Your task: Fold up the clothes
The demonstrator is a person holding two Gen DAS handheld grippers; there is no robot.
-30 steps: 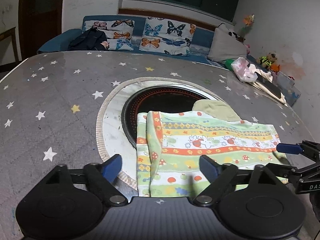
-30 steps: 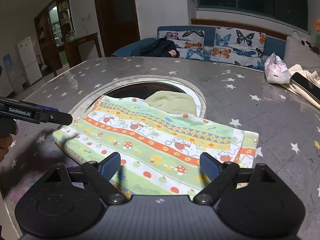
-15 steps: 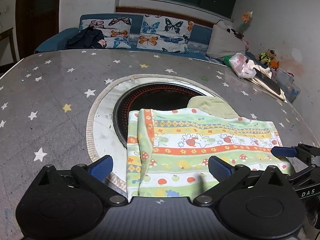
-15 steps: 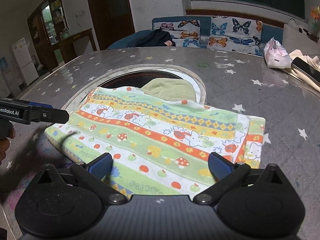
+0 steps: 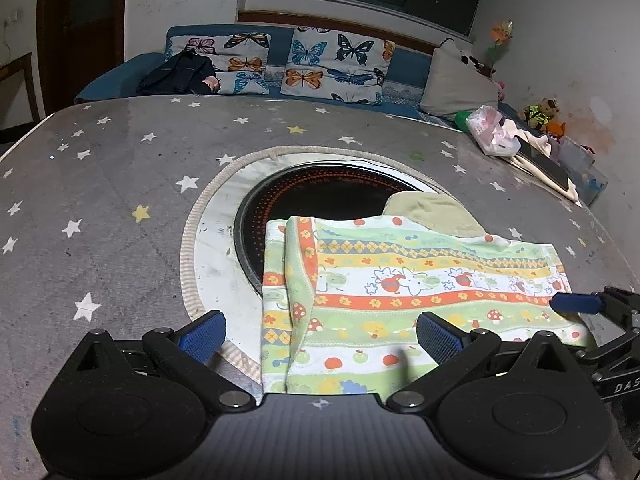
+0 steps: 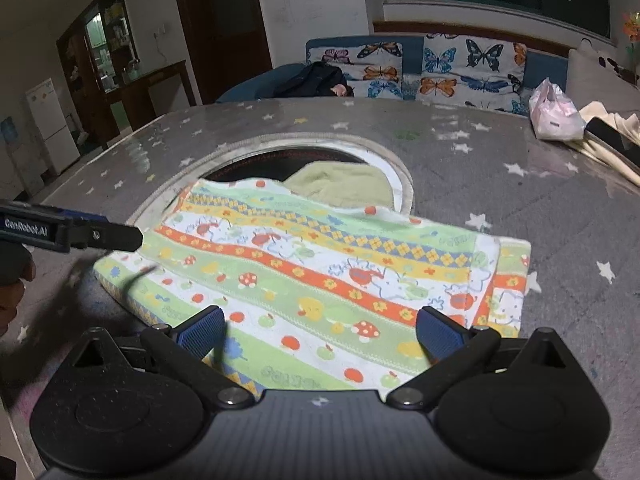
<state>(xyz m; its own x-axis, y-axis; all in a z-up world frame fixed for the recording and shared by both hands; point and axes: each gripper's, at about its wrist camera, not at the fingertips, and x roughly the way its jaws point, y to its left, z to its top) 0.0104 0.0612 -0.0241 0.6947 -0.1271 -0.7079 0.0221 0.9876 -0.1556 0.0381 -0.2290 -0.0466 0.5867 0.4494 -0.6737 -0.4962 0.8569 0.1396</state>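
Observation:
A folded green, orange and yellow patterned cloth (image 5: 400,280) lies flat on the grey star-print table (image 5: 100,220), partly over a round black inset. It also shows in the right wrist view (image 6: 320,280). A plain olive cloth (image 5: 432,208) lies behind it and also shows in the right wrist view (image 6: 340,180). My left gripper (image 5: 320,336) is open and empty, just above the cloth's near left edge. My right gripper (image 6: 320,330) is open and empty over the cloth's near edge. Each gripper's tip shows in the other's view, the right (image 5: 576,303) and the left (image 6: 116,236).
A round black hotplate (image 5: 320,188) with a white rim sits in the table's middle. A pink plastic bag (image 6: 554,114), a dark phone (image 6: 612,142) and cream fabric lie at the far right. A sofa with butterfly cushions (image 5: 304,64) stands behind the table.
Both grippers' jaws have opened wider and both have drawn back slightly from the cloth. The cloth lies as before.

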